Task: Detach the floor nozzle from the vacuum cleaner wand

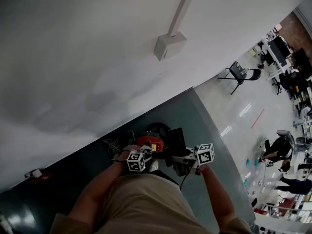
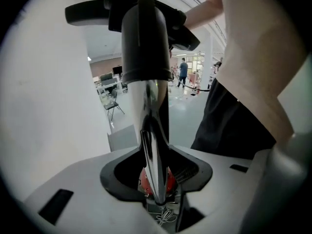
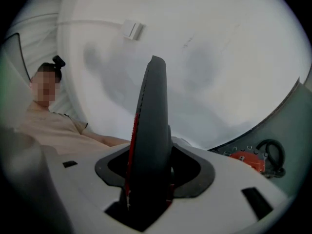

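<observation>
Over the dark floor's (image 1: 187, 112) wall edge: left gripper (image 2: 156, 194) fingers narrow, clamped on shiny chrome metal wand (image 2: 155, 130); right gripper (image 3: 148, 182) fingers wider, holding black plastic floor nozzle (image 3: 151, 126), apparently still attached. Suggest: hold wand fixed, pull nozzle straight off.

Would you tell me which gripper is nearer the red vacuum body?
Left. The left gripper sits beside the red vacuum body; the right gripper is farther off.

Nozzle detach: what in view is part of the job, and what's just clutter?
Job: floor nozzle, chrome wand, red vacuum body, left gripper on the wand, right gripper on the nozzle.
Lying about: loose cables, folding chair, wall box.
</observation>
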The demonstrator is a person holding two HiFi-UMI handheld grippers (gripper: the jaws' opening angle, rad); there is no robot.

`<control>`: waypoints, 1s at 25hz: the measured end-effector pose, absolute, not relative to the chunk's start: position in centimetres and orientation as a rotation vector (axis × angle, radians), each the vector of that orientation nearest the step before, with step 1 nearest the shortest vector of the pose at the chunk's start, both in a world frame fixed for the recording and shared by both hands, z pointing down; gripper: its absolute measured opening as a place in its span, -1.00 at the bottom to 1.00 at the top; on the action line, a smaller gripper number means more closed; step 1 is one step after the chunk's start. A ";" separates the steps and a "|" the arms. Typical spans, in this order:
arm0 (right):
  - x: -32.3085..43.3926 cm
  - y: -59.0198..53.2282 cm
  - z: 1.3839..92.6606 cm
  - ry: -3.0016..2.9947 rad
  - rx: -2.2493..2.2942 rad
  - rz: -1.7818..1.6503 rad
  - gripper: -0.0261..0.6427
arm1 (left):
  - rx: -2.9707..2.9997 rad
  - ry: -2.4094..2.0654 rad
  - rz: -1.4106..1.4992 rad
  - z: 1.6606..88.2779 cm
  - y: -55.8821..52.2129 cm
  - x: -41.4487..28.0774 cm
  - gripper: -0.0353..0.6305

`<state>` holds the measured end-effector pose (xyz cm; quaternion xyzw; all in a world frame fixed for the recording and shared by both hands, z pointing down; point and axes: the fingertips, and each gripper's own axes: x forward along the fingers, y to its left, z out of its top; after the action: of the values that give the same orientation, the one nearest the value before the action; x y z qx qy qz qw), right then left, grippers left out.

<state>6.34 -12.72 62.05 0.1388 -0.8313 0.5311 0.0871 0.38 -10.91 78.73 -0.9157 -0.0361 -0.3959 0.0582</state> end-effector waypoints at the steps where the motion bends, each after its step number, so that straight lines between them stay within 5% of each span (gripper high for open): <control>1: 6.4 -12.6 62.1 -2.472 0.426 1.594 -0.24 | -2.762 -0.132 -1.200 78.9 -10.8 0.5 -0.44; 13: 5.3 -13.0 59.9 -2.178 0.825 1.082 -0.24 | -2.826 0.023 -1.275 78.9 -12.9 0.0 -0.43; 25: 7.4 -12.9 60.3 -2.198 0.814 1.114 -0.25 | -2.844 0.016 -1.362 79.4 -12.5 1.0 -0.43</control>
<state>7.39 -12.89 60.26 0.3021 -0.8155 0.4135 0.2697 1.04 -12.52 79.43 -0.9018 0.0052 -0.4320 -0.0057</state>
